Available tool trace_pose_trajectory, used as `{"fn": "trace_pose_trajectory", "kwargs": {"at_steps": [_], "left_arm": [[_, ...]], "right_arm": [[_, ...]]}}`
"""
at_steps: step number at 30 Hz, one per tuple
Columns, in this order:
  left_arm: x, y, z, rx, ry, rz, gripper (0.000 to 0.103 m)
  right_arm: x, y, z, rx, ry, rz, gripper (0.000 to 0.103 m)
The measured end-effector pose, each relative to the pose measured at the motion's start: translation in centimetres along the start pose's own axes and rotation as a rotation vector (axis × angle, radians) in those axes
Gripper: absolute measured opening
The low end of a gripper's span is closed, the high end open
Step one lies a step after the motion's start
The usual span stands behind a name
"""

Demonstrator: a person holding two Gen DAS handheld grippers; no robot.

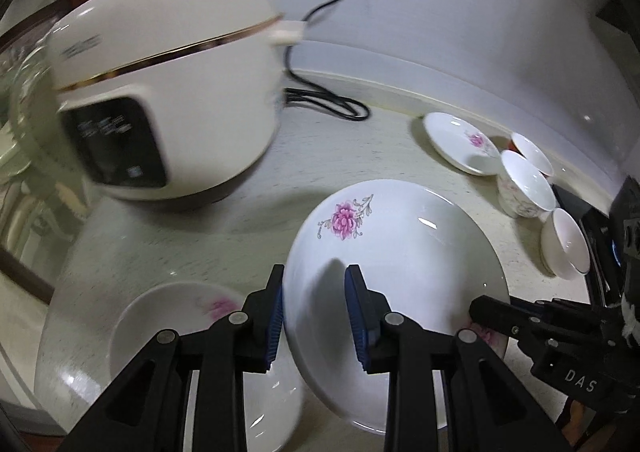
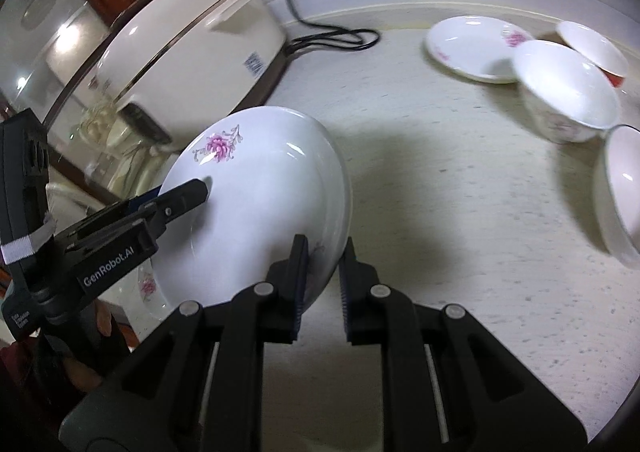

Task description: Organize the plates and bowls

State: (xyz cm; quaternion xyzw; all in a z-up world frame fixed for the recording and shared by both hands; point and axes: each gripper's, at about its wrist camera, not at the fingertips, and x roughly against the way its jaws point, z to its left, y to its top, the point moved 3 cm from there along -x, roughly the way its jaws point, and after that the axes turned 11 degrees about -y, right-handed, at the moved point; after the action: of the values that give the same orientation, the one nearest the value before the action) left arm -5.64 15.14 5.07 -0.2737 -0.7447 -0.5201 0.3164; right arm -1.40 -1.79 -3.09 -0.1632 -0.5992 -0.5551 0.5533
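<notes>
1. White round china plate with pink flower [image 1: 400, 252] is pinched by both grippers: left gripper [image 1: 316, 316] on its near rim, right gripper [image 2: 324, 276] on its side rim.
2. Below it, probably not touching, lies a second white flowered plate [image 1: 168, 324].
3. Far right sit three white bowls [image 1: 524, 187].

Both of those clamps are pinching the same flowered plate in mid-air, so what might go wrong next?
The white porcelain plate with the pink flower is held only by its rim: left hand-held gripper on one edge, right hand-held gripper on another. It is tilted, so it might slip from the pads. If lowered carelessly, it may knock the second white flowered plate beneath. A sideways swing could hit the cream rice cooker.
</notes>
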Motion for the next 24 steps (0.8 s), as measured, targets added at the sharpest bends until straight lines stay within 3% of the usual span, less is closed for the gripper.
{"fn": "trace_pose_trajectory", "kwargs": {"at_steps": [24], "left_arm": [[5.3,-5.0,8.7,0.253,0.149,-0.038,0.030]], "right_arm": [[-3.1,-0.4,10.0,0.265,0.109,0.082,0.019]]}}
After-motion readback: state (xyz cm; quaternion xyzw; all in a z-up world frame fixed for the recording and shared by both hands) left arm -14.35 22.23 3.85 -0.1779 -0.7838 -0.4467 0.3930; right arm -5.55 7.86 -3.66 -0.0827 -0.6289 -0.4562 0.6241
